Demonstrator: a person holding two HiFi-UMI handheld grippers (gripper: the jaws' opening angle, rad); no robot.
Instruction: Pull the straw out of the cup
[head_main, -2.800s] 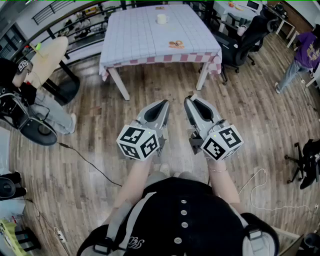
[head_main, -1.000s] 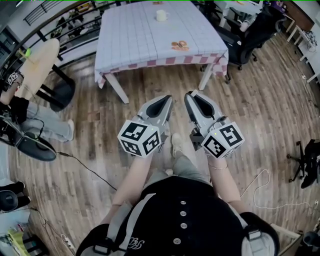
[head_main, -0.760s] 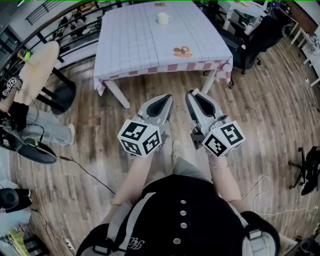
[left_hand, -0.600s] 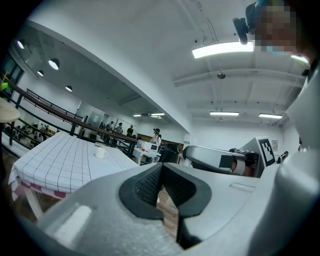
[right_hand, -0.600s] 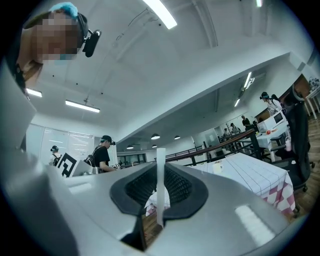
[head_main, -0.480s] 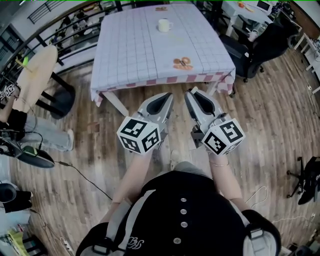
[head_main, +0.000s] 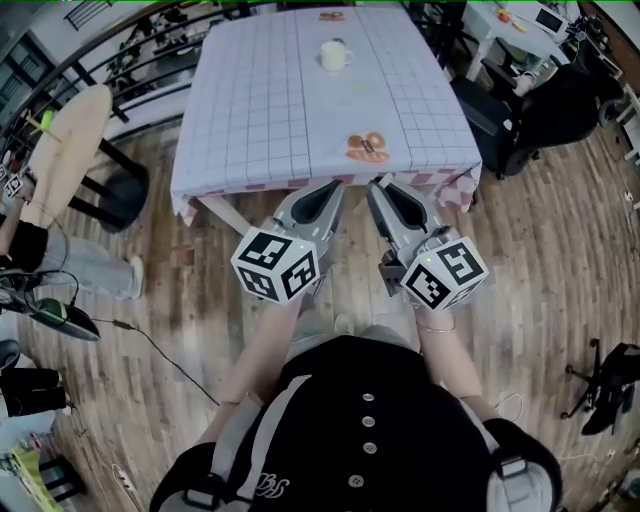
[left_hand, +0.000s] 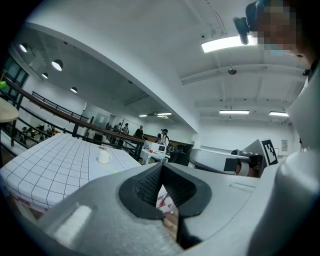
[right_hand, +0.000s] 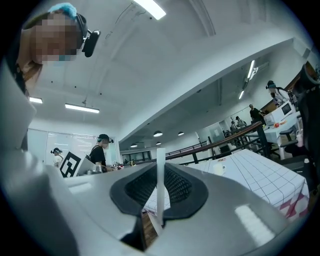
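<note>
Floor (head_main: 560, 260) — wood planks, slight sheen; tablecloth (head_main: 260, 110) — matt checked cloth; right gripper (right_hand: 159, 164) smooth grey plastic w/ ribbed blk pads (right_hand: 177, 187); straw (right_hand: 160, 180) matt white.

floor (head_main: 560, 270): wood planks under me | ahead: table (head_main: 300, 110), grid cloth | right: black office chair (head_main: 540, 120) | left: black railing (left_hand: 65, 120) | ceiling: strip lights (left_hand: 235, 44) on

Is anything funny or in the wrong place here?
Yes: a white straw stands pinched upright in the right claw, while the cup sits far off on the checked table. Nothing looks spilled or broken.
</note>
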